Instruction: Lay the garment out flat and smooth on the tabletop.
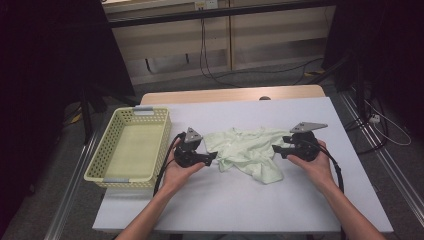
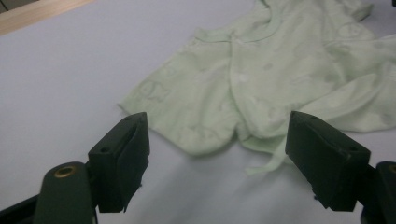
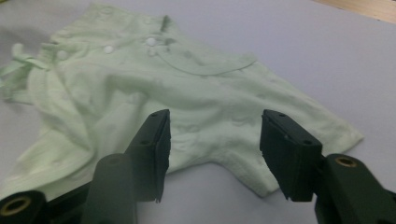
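Left hand-held gripper [image 2: 217, 154] open; high view adds basket [image 1: 131, 148].

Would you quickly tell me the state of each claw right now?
Left claw: open, holding nothing, just short of the pale green baby shirt.
Right claw: open, holding nothing, the shirt's edge beyond its jaws.

The left gripper [image 1: 212, 158] is held with its jaws wide apart. The right gripper [image 1: 276, 150] is held facing it, jaws parted, nothing gripped.

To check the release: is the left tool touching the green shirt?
Apart. The left gripper view shows the left tool open, with bare table between its jaws and the green shirt.
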Demonstrator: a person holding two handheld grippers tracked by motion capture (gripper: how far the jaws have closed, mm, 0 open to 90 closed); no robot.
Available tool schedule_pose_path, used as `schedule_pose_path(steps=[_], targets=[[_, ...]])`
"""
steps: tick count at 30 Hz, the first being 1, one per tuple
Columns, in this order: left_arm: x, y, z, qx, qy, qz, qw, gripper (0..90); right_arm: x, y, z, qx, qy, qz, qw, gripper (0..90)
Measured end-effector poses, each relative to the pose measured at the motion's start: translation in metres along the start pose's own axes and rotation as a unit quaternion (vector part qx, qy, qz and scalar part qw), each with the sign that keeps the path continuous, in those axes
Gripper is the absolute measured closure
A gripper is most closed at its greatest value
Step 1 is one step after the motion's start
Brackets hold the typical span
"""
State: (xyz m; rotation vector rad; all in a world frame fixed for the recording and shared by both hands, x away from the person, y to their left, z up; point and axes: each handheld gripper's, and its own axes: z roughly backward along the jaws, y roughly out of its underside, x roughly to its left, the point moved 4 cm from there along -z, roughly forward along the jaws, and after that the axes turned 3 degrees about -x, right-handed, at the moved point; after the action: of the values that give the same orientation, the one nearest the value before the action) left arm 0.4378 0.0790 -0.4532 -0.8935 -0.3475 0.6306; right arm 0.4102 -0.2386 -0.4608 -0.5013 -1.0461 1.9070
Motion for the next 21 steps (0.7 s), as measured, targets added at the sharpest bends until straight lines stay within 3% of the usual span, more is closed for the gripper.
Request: schedule_pose_path(steps=[2,5,12,19,21], targets=[[-0.008,-0.003,0.001,-0.005,-0.004,-0.019,0.9998,22.8,0.005,0.002,0.003,0.003,-0.011,0.006,0.9999,48.1],[-0.02,-0.005,-0.001,-0.012,0.014,-0.031,0.9993,29.1,0.016,0.007,0.008,0.005,-0.028,0.014,0.9995,52.1],[-0.037,-0.009,-0.012,-0.001,0.044,-0.037,0.9984,38.5,0.036,0.026,0.022,0.034,-0.05,0.048,0.997,64.1],[-0.048,-0.012,-0.021,-0.002,0.067,-0.047,0.9967,47.4,0.043,0.03,0.032,0.007,-0.062,0.056,0.9965,74.5],[-0.051,-0.011,-0.024,0.003,0.072,-0.054,0.9959,49.5,0.047,0.031,0.031,0.011,-0.069,0.062,0.9956,76.4]])
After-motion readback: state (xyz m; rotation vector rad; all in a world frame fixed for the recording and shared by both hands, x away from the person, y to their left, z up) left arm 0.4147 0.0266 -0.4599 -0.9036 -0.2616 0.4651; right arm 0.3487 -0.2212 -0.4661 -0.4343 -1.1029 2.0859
